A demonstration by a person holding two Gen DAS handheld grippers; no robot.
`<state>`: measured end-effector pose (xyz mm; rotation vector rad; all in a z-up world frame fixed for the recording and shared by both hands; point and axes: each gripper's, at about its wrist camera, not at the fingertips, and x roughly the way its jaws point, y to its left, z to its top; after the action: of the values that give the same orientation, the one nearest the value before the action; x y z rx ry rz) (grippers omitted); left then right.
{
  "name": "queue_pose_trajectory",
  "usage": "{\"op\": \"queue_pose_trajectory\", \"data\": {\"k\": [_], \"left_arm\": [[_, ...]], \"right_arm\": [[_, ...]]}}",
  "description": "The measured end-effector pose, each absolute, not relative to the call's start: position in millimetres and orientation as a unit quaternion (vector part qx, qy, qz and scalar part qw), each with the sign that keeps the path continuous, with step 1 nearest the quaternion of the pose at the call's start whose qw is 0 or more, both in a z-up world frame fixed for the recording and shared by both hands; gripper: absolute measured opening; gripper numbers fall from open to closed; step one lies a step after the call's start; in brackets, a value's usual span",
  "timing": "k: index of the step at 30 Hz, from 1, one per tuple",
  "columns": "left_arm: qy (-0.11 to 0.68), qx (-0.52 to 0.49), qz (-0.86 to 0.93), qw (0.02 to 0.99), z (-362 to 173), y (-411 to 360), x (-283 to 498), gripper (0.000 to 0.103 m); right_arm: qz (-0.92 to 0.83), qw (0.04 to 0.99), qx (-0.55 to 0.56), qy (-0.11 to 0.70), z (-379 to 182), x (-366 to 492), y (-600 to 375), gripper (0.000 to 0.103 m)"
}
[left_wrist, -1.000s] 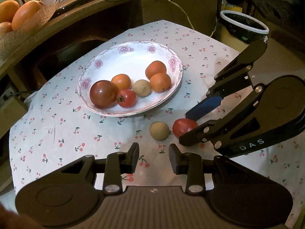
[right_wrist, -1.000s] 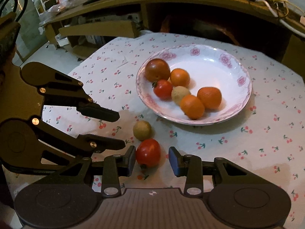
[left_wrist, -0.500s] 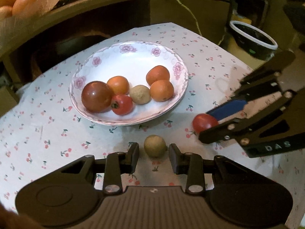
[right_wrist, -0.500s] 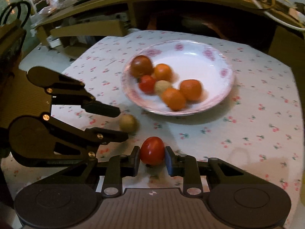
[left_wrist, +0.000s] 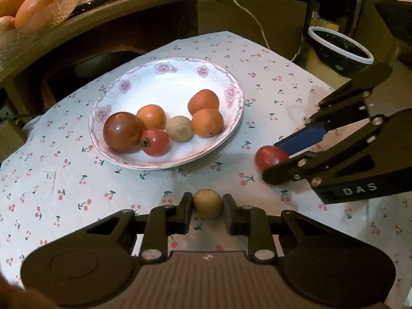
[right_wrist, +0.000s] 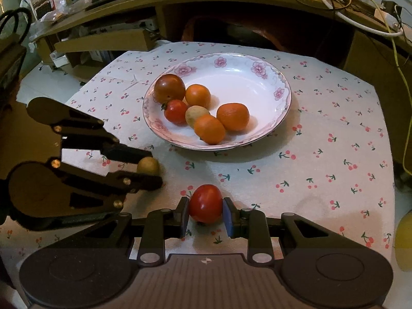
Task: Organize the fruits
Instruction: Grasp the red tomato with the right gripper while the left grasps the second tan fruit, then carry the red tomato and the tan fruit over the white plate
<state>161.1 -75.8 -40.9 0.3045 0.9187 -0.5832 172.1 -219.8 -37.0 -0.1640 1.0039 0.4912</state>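
A white floral plate (left_wrist: 180,77) (right_wrist: 257,82) on the cherry-print cloth holds several fruits: a dark red tomato, a small red tomato, a tan fruit and three orange ones. My left gripper (left_wrist: 207,209) is shut on a small tan round fruit (left_wrist: 207,203), in front of the plate; it also shows in the right wrist view (right_wrist: 147,166). My right gripper (right_wrist: 205,213) is shut on a red tomato (right_wrist: 205,203), right of the plate; the left wrist view shows this tomato (left_wrist: 270,157) between blue-padded fingers.
A wooden shelf (left_wrist: 103,7) with cables runs behind the table. A basket of oranges (left_wrist: 23,7) sits at the far left. A black bowl with a white rim (left_wrist: 340,49) stands beyond the table's right edge. Cardboard boxes (right_wrist: 103,43) lie at the left.
My left gripper has moved forward around the tan fruit and closed on it. My right gripper has closed on the red tomato and holds it.
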Motion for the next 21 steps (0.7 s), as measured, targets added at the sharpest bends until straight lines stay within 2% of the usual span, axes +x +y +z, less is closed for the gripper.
{"op": "queue_pose_trajectory", "data": {"k": [11, 15, 21], "left_arm": [[0.438, 0.163, -0.283, 0.838, -43.0, -72.2, 154.2, 0.031], [0.435, 0.168, -0.288, 0.836, -40.8, -73.3, 151.8, 0.039], [0.437, 0.173, -0.286, 0.835, -42.6, -73.7, 150.6, 0.043]], "right_arm": [[0.244, 0.839, -0.089, 0.479, -38.8, 171.1, -212.2, 0.031], [0.243, 0.838, -0.091, 0.481, -40.8, 170.5, -210.5, 0.032], [0.239, 0.84, -0.086, 0.48, -40.5, 171.0, -213.2, 0.035]]}}
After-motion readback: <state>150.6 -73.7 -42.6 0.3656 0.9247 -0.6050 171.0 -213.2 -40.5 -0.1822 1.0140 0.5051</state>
